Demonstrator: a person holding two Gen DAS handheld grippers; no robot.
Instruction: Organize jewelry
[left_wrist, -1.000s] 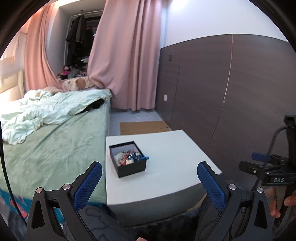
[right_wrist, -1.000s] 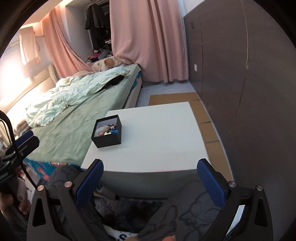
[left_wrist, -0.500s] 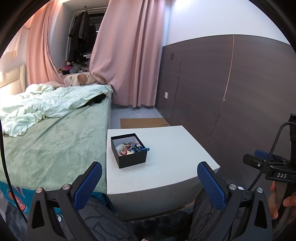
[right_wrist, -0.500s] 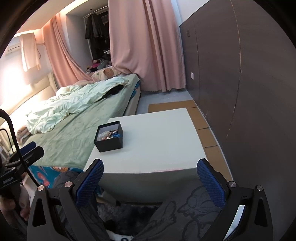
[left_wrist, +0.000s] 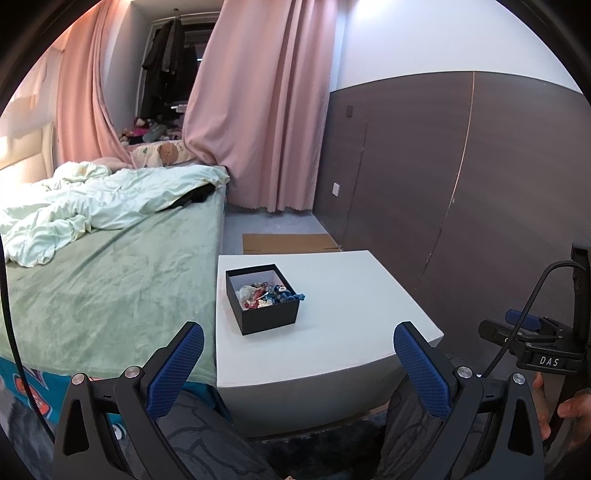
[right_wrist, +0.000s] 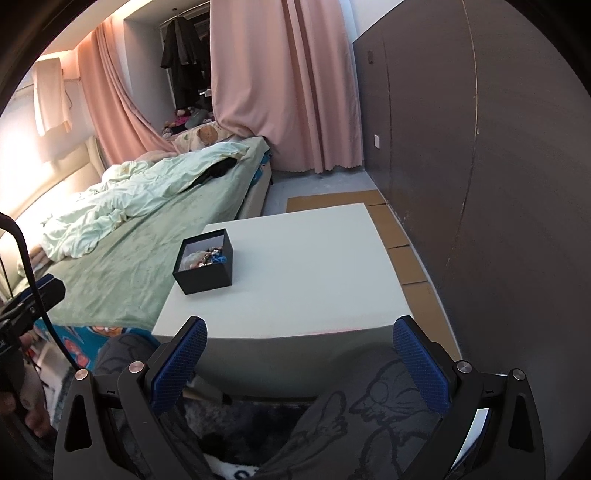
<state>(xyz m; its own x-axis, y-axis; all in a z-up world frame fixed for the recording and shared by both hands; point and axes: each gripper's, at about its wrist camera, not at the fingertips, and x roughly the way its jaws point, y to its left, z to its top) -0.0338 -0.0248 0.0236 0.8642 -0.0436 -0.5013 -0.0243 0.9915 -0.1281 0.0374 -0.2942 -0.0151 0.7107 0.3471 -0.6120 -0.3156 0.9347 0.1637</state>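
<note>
Box: a black open box (left_wrist: 263, 300) sits on the white worktop (left_wrist: 343, 295), toward the bed-side edge, upright, no lid in sight.
Jewelry: a mixed heap of jewelry (left_wrist: 266, 294) lies inside the box, reds, blues and pale bits tangled together; I can't tell single pieces apart. A blue bit hangs over the box's right rim. Nothing lies loose on the worktop.
Left hand-held gripper (left_wrist: 298, 365): fingers spread wide, holding nothing, held back from the near edge of the worktop, over the person's lap.
Right hand-held gripper (right_wrist: 299, 363): also spread wide and empty, likewise short of the worktop.
Stage: the heap in the box fits either a pile waiting to be sorted or pieces already gathered in; I can't say which.
Risk, tangle: I'd expect any pinch into that heap to catch a chain or cord and drag its neighbours out with it.
Risk, box: it looks light; a finger pressing the rim could tip or slide it, and the bed (left_wrist: 110, 266) side edge is close.
Risk, draped piece: the blue bit over the rim could snag and fall onto the worktop.
Risk, small items: wide padded fingers may slip off fine pieces and drop them.
</note>
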